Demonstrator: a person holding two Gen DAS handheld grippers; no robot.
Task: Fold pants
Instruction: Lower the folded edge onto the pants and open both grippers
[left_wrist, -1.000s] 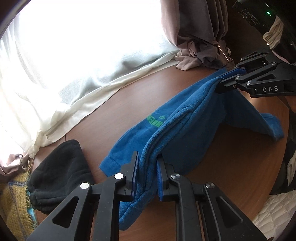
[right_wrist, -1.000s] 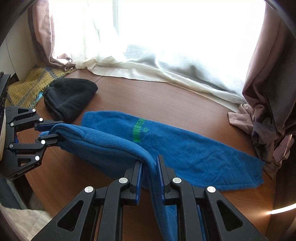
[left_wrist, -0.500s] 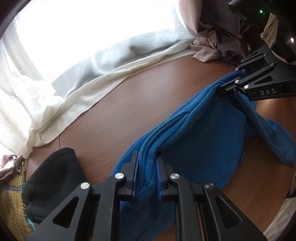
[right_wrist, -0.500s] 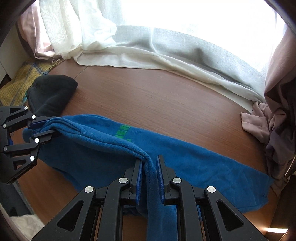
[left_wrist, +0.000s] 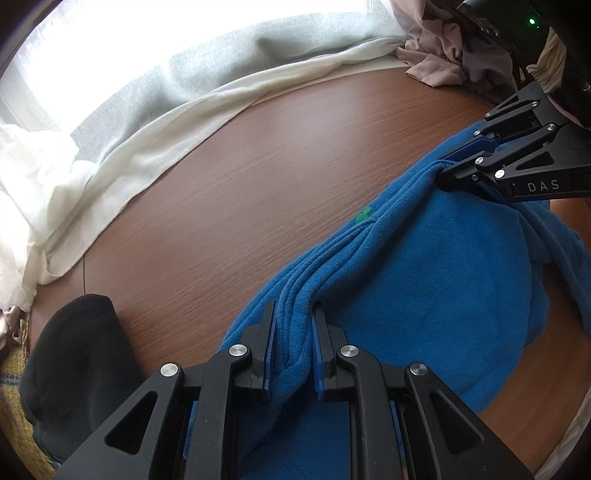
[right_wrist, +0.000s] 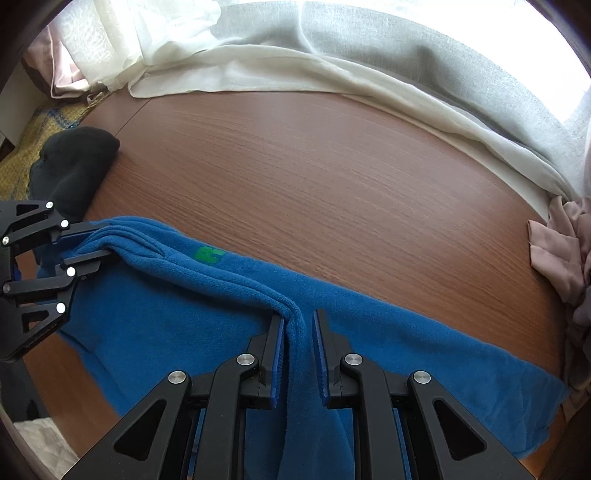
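Observation:
Blue fleece pants with a small green logo lie on the brown wooden table, folded over along their length. My left gripper is shut on the bunched top edge at one end; it also shows in the right wrist view. My right gripper is shut on the same edge further along; it also shows in the left wrist view. The edge is held low, stretched between the two grippers, over the lower layer of the pants.
A black knit hat lies at the table's left end beside a yellow blanket. White curtains drape along the far edge. A pink-beige cloth pile sits at the right end.
Both grippers have carried the held edge forward and down over the lower layer. The fold now covers most of the green logo and lies lower on the table.

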